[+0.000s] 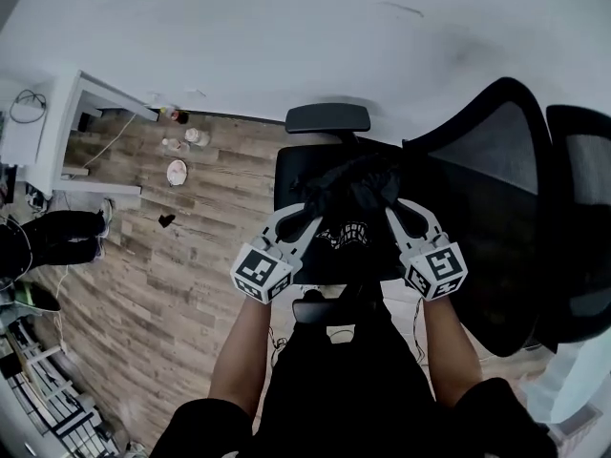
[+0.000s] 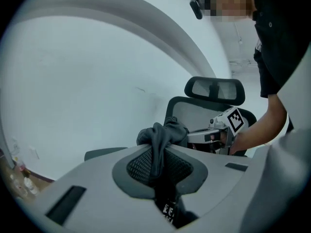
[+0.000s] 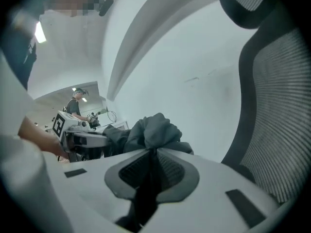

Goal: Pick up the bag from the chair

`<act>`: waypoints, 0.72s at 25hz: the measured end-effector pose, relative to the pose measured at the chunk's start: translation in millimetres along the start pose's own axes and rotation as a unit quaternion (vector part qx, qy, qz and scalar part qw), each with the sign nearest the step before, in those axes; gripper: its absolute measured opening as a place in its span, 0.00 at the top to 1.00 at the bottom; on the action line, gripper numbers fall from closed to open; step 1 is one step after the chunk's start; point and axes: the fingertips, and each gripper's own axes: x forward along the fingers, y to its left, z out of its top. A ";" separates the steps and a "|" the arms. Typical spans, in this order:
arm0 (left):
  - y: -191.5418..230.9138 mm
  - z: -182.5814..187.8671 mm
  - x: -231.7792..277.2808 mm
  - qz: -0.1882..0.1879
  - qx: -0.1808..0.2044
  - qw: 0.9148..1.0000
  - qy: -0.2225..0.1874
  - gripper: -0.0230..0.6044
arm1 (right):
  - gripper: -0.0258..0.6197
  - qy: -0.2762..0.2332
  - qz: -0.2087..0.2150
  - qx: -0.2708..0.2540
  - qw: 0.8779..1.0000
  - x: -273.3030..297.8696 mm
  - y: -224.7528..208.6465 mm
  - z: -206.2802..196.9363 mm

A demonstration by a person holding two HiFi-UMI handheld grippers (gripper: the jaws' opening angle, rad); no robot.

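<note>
Head view: the left gripper [image 1: 304,216] and the right gripper [image 1: 403,214] sit side by side in front of the person, each clamped on an upper corner of the black bag [image 1: 349,198]. The bag spans left to right between them and sags in the middle, its printed face turned toward the person. The seat of the chair [image 1: 286,172] lies just beyond and below it; whether the bag's bottom touches the seat I cannot tell. Neither hand is nearer, so the load looks evenly shared.

Left gripper view: its jaws are pinched tight on a bunched fold of the bag's dark cloth, which hangs down between them. The right gripper shows at far right, holding the other end.

Right gripper view: its jaws are likewise closed on gathered cloth, with the chair's mesh back close on the right. Drawing the bag toward the person with both ends level looks like the clear path.
</note>
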 end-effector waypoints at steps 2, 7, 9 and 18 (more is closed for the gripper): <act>-1.7 23.0 -8.2 0.007 0.006 1.000 -0.022 0.86 | 0.87 -0.020 0.003 -0.013 1.000 -7.5 6.9 22.6; -22.5 95.3 -30.9 -0.001 0.051 0.995 -0.080 0.86 | 0.87 -0.092 0.006 -0.035 0.995 -32.3 23.7 94.1; -31.8 131.8 -44.7 -0.003 0.071 0.991 -0.112 0.86 | 0.87 -0.126 0.007 -0.047 0.991 -43.9 33.6 130.7; -66.9 278.7 -94.7 0.006 0.142 0.958 -0.250 0.86 | 0.87 -0.249 -0.011 -0.118 0.961 -101.2 68.5 276.9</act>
